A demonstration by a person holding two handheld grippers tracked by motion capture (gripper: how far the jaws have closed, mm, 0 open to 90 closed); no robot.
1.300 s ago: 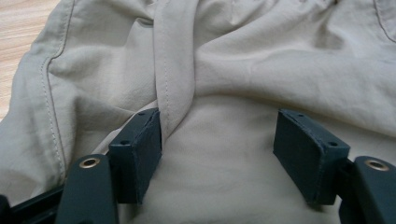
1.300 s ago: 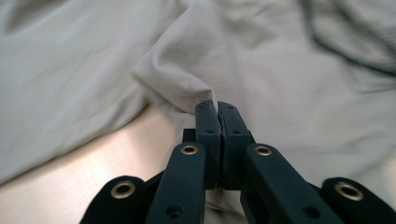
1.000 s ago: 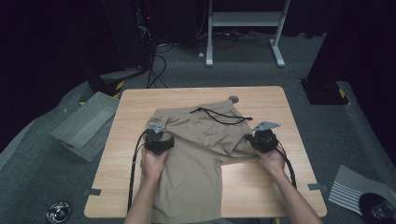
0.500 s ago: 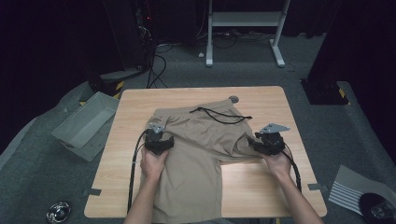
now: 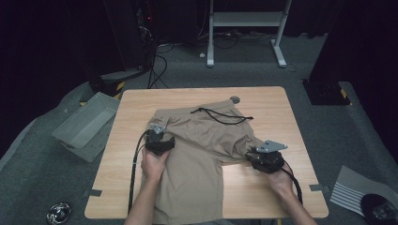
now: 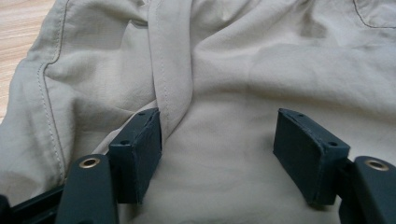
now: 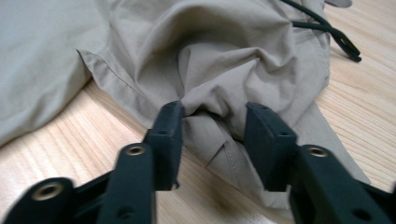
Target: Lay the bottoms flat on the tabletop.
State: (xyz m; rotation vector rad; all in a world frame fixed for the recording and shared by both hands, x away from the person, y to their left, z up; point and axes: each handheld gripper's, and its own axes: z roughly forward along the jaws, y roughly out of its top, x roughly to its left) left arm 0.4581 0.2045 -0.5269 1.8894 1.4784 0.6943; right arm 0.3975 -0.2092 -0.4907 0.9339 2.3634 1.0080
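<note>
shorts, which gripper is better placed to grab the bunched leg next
Right. The right gripper has its fingers open around a bunched fold of the shorts at the leg edge. The left gripper sits open over flatter cloth.

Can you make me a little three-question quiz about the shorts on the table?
1. True or false: the left gripper is open over the tan shorts.
2. What is bunched between the right gripper's fingers? A) shorts fabric B) the black drawstring C) nothing
3. Fill in: the grey bin sits on the ____ beside the wooden table.

Key: 1 true; 2 A; 3 floor.
</note>
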